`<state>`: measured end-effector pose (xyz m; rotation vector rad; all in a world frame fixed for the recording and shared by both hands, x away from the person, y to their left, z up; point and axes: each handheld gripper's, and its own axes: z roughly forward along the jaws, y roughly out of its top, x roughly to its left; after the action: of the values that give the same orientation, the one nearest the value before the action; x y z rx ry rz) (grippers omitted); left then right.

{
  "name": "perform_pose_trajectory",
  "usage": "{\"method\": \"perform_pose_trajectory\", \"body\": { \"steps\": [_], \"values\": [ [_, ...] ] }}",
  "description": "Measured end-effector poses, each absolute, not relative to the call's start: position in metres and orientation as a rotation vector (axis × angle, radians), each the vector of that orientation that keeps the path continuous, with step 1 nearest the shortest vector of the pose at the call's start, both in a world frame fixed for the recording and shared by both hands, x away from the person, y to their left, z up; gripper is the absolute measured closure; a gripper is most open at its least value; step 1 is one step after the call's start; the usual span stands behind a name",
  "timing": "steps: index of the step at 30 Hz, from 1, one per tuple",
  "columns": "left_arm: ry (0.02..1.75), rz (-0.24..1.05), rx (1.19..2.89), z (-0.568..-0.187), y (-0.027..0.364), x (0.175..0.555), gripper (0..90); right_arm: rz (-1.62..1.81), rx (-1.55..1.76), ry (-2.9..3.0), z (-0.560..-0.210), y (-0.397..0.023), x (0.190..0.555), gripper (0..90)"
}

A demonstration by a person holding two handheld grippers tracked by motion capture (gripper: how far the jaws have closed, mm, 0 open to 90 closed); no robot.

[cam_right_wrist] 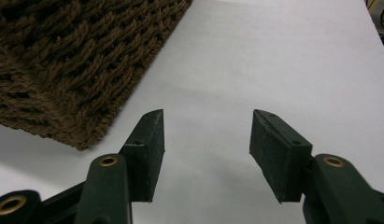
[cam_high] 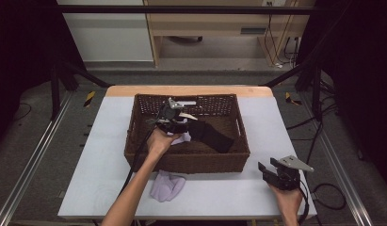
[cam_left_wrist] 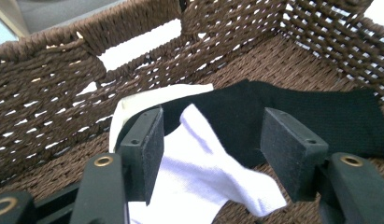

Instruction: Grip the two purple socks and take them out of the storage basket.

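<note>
High view: the left gripper [cam_high: 174,123] hangs inside the basket [cam_high: 134,141]; another white sock [cam_high: 166,186] waits on the desk [cam_high: 101,141].

Left gripper view: fingers apart, seemingly clear of the white sock [cam_left_wrist: 203,172], which could snag when the gripper lifts.

Right gripper view: right gripper [cam_right_wrist: 206,154] fingers apart, empty.

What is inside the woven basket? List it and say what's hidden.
Inside the basket: a black sock, a white sock lying partly over it, and a cream piece behind both. The open left gripper straddles the white sock. What's beneath the socks is covered.

Limp white sock [cam_left_wrist: 203,172] atop black sock [cam_left_wrist: 292,109]
</note>
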<state>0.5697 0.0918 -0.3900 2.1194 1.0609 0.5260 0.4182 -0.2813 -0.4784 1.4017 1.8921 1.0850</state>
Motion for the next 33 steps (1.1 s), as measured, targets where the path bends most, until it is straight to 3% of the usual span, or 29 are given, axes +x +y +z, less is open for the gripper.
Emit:
{"method": "perform_pose_trajectory", "body": {
  "steps": [11, 16, 21, 27, 33],
  "values": [
    [1.09, 0.48, 2.227, -0.401, 0.085, 0.573, 35.4, 1.079, 1.406, 1.896, -0.479, -0.28, 0.418, 45.1],
    [1.074, 0.517, 2.316, -0.406, 0.076, 0.572, 34.3, 1.077, 1.406, 1.895, -0.479, -0.28, 0.418, 44.6],
    [1.047, 0.519, 2.397, -0.41, 0.069, 0.572, 37.4, 1.073, 1.403, 1.89, -0.479, -0.28, 0.418, 44.3],
    [1.079, 0.416, 2.453, -0.415, 0.069, 0.576, 56.4, 1.068, 1.4, 1.896, -0.479, -0.28, 0.418, 44.3],
    [1.084, 0.425, 2.46, -0.414, 0.071, 0.575, 80.4, 1.069, 1.403, 1.897, -0.479, -0.28, 0.417, 44.3]
  ]
}}
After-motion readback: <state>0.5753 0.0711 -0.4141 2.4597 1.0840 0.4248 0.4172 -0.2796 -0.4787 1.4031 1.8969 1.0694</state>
